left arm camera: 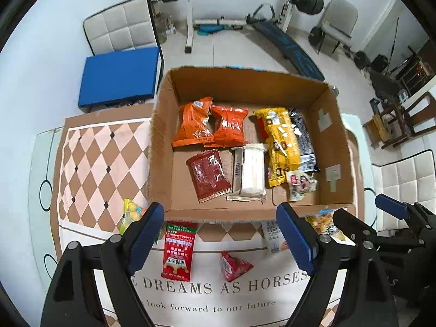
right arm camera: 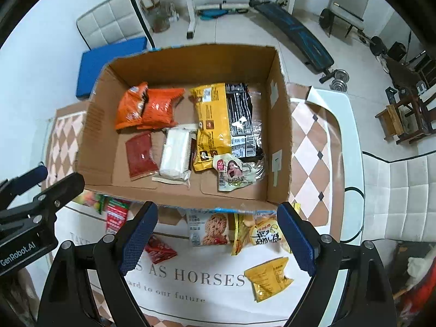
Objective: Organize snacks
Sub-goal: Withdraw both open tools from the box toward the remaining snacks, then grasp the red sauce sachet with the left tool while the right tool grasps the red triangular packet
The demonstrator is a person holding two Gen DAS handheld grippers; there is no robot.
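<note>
A cardboard box [left arm camera: 163, 147] [right arm camera: 95, 141] stands on the table and holds several snack packets: orange bags [left arm camera: 193, 125], a dark red packet [left arm camera: 208, 174], a white packet [left arm camera: 253, 171], a yellow bag [left arm camera: 280, 147]. My left gripper [left arm camera: 220, 234] is open and empty, just in front of the box above a red packet [left arm camera: 178, 250] and a small red triangular packet [left arm camera: 231, 265]. My right gripper [right arm camera: 218, 237] is open and empty above a cookie packet [right arm camera: 209, 229], a yellow chip bag [right arm camera: 265, 234] and a yellow packet [right arm camera: 268, 278].
A checkered cloth with printed text [left arm camera: 190, 288] covers the table. A candy bag [left arm camera: 130, 212] lies left of the box. White chairs [left arm camera: 120, 27] [right arm camera: 403, 190], a blue cushion [left arm camera: 120, 76] and a weight bench [left arm camera: 288, 43] stand around the table.
</note>
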